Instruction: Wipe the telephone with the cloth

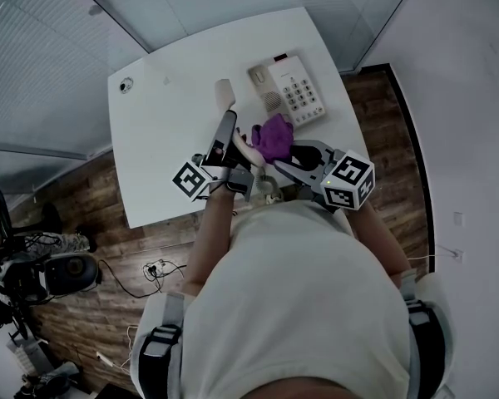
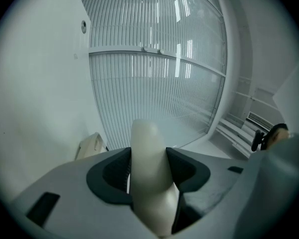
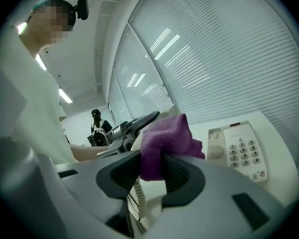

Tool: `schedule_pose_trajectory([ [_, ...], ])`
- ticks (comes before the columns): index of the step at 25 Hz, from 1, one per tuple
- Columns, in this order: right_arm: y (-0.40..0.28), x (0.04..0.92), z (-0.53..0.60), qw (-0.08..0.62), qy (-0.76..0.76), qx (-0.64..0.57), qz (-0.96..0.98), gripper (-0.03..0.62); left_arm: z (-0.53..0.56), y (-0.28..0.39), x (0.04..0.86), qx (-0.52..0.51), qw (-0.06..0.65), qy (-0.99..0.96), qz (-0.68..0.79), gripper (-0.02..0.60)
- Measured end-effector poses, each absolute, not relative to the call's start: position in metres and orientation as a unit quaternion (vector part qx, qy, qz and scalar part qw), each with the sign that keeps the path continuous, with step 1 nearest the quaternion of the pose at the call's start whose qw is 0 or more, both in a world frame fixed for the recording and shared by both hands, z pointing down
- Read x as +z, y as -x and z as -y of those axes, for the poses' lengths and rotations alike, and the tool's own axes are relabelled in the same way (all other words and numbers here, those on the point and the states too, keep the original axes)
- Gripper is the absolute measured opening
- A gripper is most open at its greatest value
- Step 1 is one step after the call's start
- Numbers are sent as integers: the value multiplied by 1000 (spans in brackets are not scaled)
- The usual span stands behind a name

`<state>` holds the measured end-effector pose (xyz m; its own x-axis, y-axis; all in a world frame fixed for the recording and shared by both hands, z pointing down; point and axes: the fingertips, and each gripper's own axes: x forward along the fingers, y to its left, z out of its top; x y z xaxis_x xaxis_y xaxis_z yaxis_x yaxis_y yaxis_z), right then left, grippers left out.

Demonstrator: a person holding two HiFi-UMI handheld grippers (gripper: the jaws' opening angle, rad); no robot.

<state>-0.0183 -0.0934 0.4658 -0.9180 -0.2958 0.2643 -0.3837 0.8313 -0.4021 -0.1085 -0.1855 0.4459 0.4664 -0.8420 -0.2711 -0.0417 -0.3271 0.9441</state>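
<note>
Right gripper (image 3: pixel 149 169) around purple cloth (image 3: pixel 167 136)

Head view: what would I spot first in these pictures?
The purple cloth, pinched in the right gripper, stands out over the near edge of the white table. Next to it the left gripper holds the cream handset off the phone, which sits at the table's far right.

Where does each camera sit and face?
Head view: on the person's head, facing steeply down at table, telephone, left gripper, right gripper; torso shows.
Left gripper view: rides left gripper, faces window blinds; tongs clamp handset.
Right gripper view: rides right gripper, faces telephone; tongs clamp cloth; torso shows.
Shared: head and right views show telephone, cloth.
</note>
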Motion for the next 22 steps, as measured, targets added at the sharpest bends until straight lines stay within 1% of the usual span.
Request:
schedule_pose_trajectory([
  [12,9,470,93,101,-183,224,952,133,193,110,447,-412,482,-700,329,227],
  [22,-29,465,128,87,-270,209,936,133,206,80,461,-341,473,-720,376,227],
])
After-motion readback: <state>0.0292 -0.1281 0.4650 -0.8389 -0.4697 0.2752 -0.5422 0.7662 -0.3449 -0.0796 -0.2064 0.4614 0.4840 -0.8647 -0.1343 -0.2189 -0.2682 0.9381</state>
